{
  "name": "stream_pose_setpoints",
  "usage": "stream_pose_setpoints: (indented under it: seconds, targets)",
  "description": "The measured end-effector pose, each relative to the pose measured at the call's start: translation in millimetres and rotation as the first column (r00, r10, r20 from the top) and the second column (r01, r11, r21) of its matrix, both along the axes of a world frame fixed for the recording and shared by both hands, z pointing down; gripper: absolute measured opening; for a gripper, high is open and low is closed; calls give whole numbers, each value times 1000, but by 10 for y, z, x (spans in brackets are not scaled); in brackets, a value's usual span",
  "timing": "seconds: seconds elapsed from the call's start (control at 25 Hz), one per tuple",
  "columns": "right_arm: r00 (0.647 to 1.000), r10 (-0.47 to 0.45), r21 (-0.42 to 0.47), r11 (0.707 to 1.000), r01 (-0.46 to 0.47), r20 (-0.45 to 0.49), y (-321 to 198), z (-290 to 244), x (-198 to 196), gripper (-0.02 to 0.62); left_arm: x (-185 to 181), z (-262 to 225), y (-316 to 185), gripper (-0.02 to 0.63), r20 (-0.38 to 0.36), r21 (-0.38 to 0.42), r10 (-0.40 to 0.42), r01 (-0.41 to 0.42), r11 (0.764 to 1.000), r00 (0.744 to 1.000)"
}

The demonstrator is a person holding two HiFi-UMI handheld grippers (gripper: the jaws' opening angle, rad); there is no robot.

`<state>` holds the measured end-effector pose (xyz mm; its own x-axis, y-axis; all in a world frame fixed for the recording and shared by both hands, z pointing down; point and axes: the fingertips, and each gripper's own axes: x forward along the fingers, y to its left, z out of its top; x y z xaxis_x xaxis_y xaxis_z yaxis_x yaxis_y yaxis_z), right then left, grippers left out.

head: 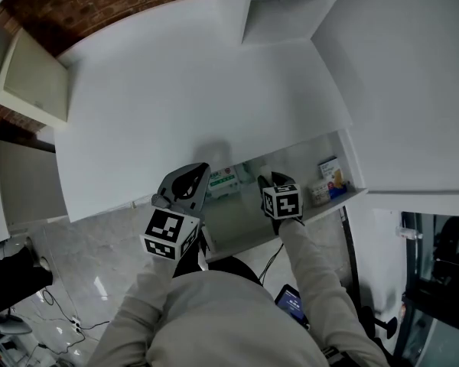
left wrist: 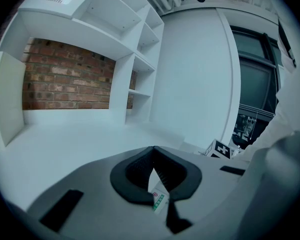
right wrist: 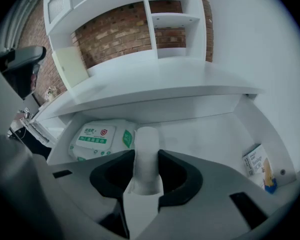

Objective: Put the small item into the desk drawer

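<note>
— Desk [head: 176, 90]: white top, and the drawer [head: 294, 167] under its front edge stands open. Contents?
— Wipes pack [right wrist: 97, 139] toward the left end, small box [right wrist: 257, 166] at the right end, well apart.
— Grippers?
— Left gripper [left wrist: 154, 156]: near the desk's front edge by the wipes pack, jaws together, nothing clamped. Right gripper [head: 274, 182]: tilted down into the drawer, jaws clamped on a small white cylinder [right wrist: 146, 151].
— Cylinder position?
— Upright between the pads, over the drawer floor, just beside the wipes pack. Contact with the floor: cannot tell.
</note>
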<state>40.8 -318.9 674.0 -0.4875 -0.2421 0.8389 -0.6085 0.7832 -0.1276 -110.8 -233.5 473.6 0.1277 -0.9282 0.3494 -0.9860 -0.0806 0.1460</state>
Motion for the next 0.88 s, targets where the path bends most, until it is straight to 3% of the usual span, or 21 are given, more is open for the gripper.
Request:
stream_pose_setpoints:
  seconds: [0.4, 0.88]
  targets:
    - [993, -7, -29, 1000, 3, -117, -14, 326, 126, 163, -50, 42, -11, 17, 7, -11, -21, 21, 1000, 1000]
    - [982, -7, -67, 998, -6, -190, 0, 511, 291, 163, -50, 83, -43, 17, 6, -26, -20, 21, 999, 1000]
